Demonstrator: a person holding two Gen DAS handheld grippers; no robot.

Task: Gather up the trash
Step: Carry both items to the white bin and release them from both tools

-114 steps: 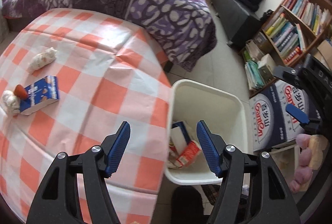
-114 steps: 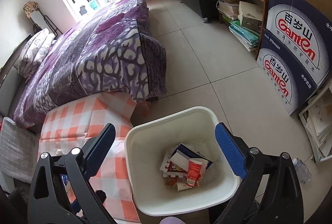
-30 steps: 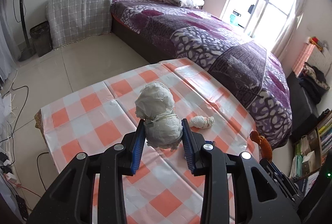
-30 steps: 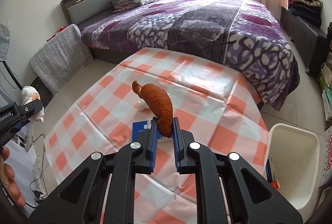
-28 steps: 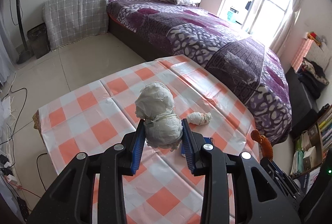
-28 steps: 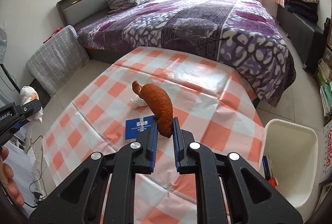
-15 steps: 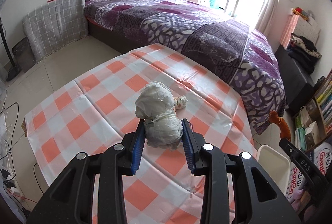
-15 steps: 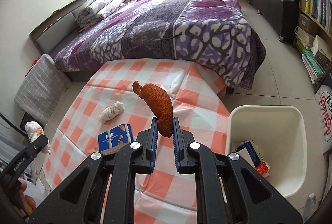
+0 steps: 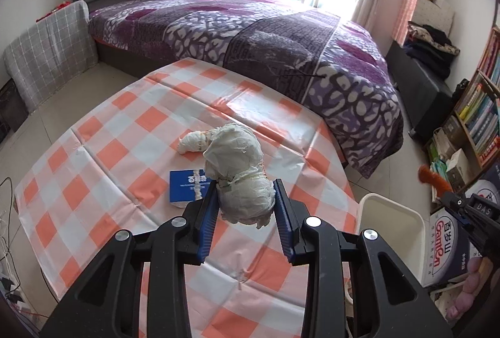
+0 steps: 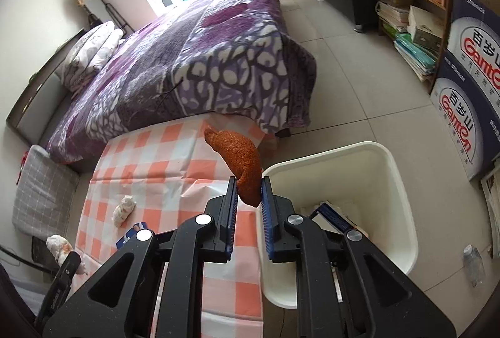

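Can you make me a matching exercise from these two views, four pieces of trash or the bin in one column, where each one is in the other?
Things:
1. white paper wad
2. orange-brown peel
3. blue carton
4. white bin

Places:
A. flat on the checked tablecloth
B. on the floor beside the table
C. between the left tongs
D. between the right tongs, whose jaws are opening

Pairs: 1-C, 2-D, 3-A, 4-B

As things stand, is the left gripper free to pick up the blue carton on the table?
Probably not yet: the left gripper is shut on a wadded white tissue. The blue carton lies flat on the checked table, partly hidden behind the fingers.
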